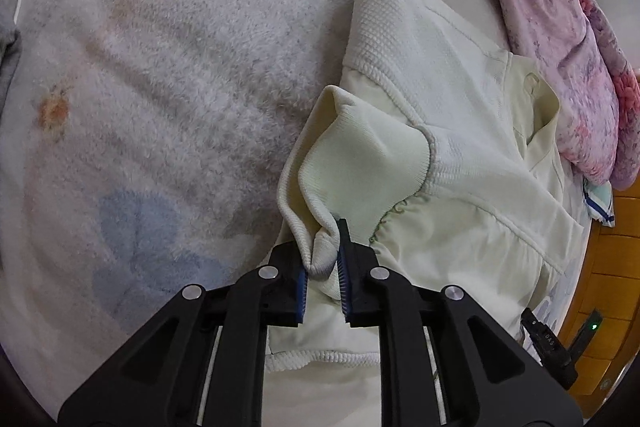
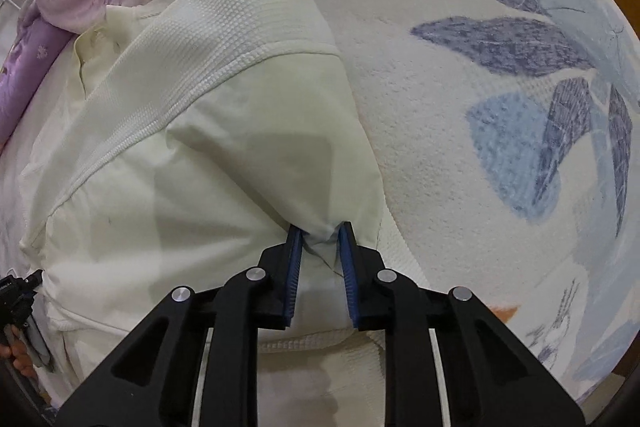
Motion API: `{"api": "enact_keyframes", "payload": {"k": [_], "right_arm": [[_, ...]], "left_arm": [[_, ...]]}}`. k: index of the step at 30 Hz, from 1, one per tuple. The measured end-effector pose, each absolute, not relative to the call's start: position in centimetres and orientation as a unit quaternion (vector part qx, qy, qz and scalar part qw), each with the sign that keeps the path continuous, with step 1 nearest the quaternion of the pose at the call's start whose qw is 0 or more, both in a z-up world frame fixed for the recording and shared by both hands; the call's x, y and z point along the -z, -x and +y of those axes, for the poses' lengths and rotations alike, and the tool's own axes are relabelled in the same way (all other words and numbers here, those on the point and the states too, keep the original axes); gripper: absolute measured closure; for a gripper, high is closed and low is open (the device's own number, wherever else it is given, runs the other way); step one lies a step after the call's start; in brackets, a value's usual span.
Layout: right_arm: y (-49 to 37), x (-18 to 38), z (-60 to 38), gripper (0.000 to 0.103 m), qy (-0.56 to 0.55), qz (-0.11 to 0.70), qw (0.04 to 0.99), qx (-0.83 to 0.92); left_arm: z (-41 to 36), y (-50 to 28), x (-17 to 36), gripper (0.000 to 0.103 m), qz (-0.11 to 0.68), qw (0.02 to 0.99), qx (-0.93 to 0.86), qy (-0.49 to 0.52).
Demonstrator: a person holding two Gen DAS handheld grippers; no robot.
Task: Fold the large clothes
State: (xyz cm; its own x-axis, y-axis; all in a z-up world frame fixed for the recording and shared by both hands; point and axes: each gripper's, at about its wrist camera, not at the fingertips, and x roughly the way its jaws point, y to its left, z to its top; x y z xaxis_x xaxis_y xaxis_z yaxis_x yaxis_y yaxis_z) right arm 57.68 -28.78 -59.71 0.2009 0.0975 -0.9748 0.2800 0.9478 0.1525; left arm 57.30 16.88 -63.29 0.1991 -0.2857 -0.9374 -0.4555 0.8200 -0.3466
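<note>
Two tools work one cream jacket [image 1: 452, 131] spread on a bed [image 1: 160, 75] with a fluffy white blanket printed with blue leaves. Jacket lies ahead of and under both tools, reaching away toward a pink-purple floral quilt [image 1: 560, 39] bunched at the far edge of the bed.

Left tool [image 1: 323, 245]: jaws nearly together, pinching the ribbed cuff [image 1: 360, 163] of a sleeve; the knit bunches up between the blue pads. Sleeve is folded across the jacket body, cuff end nearest the tool.

Right tool [image 2: 320, 247]: jaws close together, pinching a fold of the smooth cream fabric near the jacket's right edge, where it meets the blanket. Fabric puckers into the pads.

Left wrist view only: the ribbed cuff, a waffle-knit panel [image 1: 384, 23], a wooden surface [image 1: 612, 247] at lower right beside the bed, a small folded cloth with a blue stripe [image 1: 598, 203], a black device with a green light [image 1: 588, 331] and tiny lettering on it, too small to read.

Right wrist view only: large blue leaf print [image 2: 520, 75] on the blanket to the right of the jacket, a person's fingers [image 2: 18, 359] on a black handle at the left edge.

No readable brand or label on the jacket.
</note>
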Motion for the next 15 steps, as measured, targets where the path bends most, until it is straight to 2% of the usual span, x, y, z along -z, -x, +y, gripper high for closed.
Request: {"api": "enact_keyframes", "payload": {"k": [5, 9, 12, 15], "right_arm": [[-57.9, 55.8, -30.4, 0.083, -0.200, 0.606, 0.768, 0.049], [-60.4, 53.4, -30.9, 0.083, -0.194, 0.576, 0.794, 0.032], [-63.7, 53.5, -30.4, 0.084, -0.185, 0.569, 0.801, 0.010], [-66.9, 55.2, -29.8, 0.085, -0.167, 0.581, 0.796, -0.005]], "left_arm": [[18.5, -56.7, 59.6, 0.088, 0.598, 0.735, -0.067, 0.314], [18.0, -57.3, 56.7, 0.088, 0.564, 0.770, -0.069, 0.290], [16.2, -58.9, 55.5, 0.088, 0.548, 0.785, -0.034, 0.288], [14.6, -60.3, 57.3, 0.088, 0.574, 0.770, -0.015, 0.279]]}}
